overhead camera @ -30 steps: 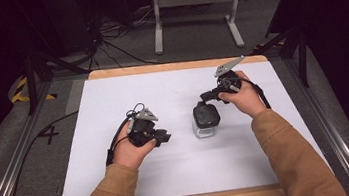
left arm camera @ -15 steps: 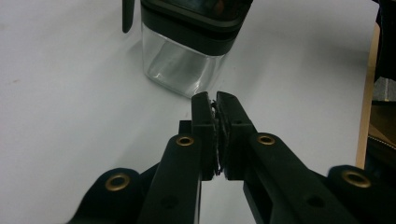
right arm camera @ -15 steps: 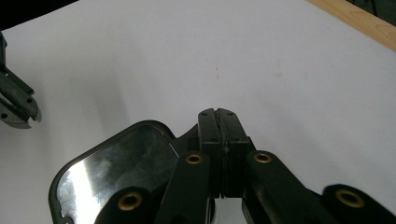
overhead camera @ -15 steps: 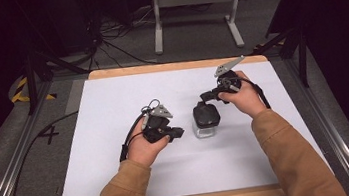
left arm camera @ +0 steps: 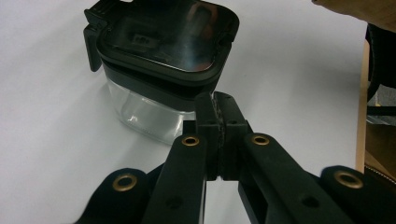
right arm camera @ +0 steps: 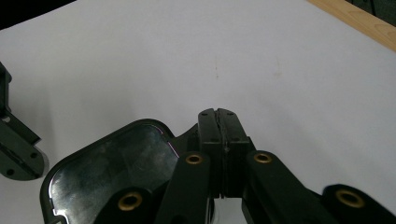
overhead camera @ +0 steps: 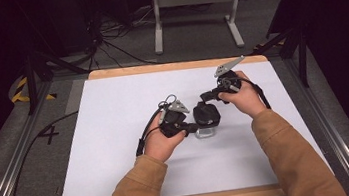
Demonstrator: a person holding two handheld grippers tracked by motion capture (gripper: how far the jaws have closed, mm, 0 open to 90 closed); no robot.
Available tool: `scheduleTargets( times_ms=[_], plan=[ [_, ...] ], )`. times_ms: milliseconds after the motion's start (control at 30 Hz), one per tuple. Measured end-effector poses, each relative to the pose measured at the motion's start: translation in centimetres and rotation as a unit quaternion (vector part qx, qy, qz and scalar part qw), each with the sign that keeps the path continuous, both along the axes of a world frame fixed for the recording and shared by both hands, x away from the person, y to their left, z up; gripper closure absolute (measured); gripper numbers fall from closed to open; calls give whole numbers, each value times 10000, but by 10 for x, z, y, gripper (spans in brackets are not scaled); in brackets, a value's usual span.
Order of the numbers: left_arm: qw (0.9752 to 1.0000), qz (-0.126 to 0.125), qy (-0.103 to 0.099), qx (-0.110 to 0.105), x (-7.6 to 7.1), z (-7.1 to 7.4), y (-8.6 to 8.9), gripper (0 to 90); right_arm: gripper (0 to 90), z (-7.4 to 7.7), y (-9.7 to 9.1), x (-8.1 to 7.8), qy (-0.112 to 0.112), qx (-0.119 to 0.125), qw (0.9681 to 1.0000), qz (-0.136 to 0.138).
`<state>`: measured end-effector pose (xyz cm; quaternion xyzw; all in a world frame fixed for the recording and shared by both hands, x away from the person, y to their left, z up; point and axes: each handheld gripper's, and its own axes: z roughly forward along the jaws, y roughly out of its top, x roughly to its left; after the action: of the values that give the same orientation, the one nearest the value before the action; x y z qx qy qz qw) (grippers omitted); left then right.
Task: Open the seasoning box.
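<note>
On the white counter (overhead camera: 116, 135), the left tongs (overhead camera: 192, 126) sit in the person's left hand (overhead camera: 163, 140), pointing rightward at the clear container (overhead camera: 206, 131) with the black lid (overhead camera: 207, 114). Their jaws have just been closing and now stand pressed together with nothing between them. In the left gripper view the closed tips of the left tongs (left arm camera: 217, 100) lie right at the near corner of the lid (left arm camera: 168, 37), at the band where the lid meets the clear container (left arm camera: 140, 114); whether they touch it cannot be told. A latch tab hangs down the far-left side of the lid there.

The container stands upright near the middle of the counter, between the two hands, its lid on.

To its right, the right tongs (overhead camera: 204, 97) come in from the person's right hand (overhead camera: 241, 97), angled down toward the far edge of the lid. Their jaws are also fully together. In the right gripper view the closed tips of the right tongs (right arm camera: 217, 114) sit at the rim of the glossy lid (right arm camera: 112, 172), over a small tab that sticks out from it; no part of the tab shows between the pads, so they grip nothing. The wooden edge of the counter (right arm camera: 355, 21) runs across the upper right corner of that view.
</note>
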<state>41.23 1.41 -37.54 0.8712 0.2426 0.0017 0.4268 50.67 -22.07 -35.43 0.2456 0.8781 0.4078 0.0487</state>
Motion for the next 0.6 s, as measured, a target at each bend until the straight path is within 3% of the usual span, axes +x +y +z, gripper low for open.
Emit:
scheduleTargets(
  times_ms=[467,533,600],
  plan=[
    [9999,89,49,-12,4,-1,-4,897,900,-1,-2,-1,0,70,10000,-37],
    [10000,87,38,12,4,0,-4,896,900,0,-3,-2,-82,57,9999,-25],
    [10000,86,32,-11,4,0,-4,896,900,5,-10,-9,-208,209,9996,-19]
  ],
)
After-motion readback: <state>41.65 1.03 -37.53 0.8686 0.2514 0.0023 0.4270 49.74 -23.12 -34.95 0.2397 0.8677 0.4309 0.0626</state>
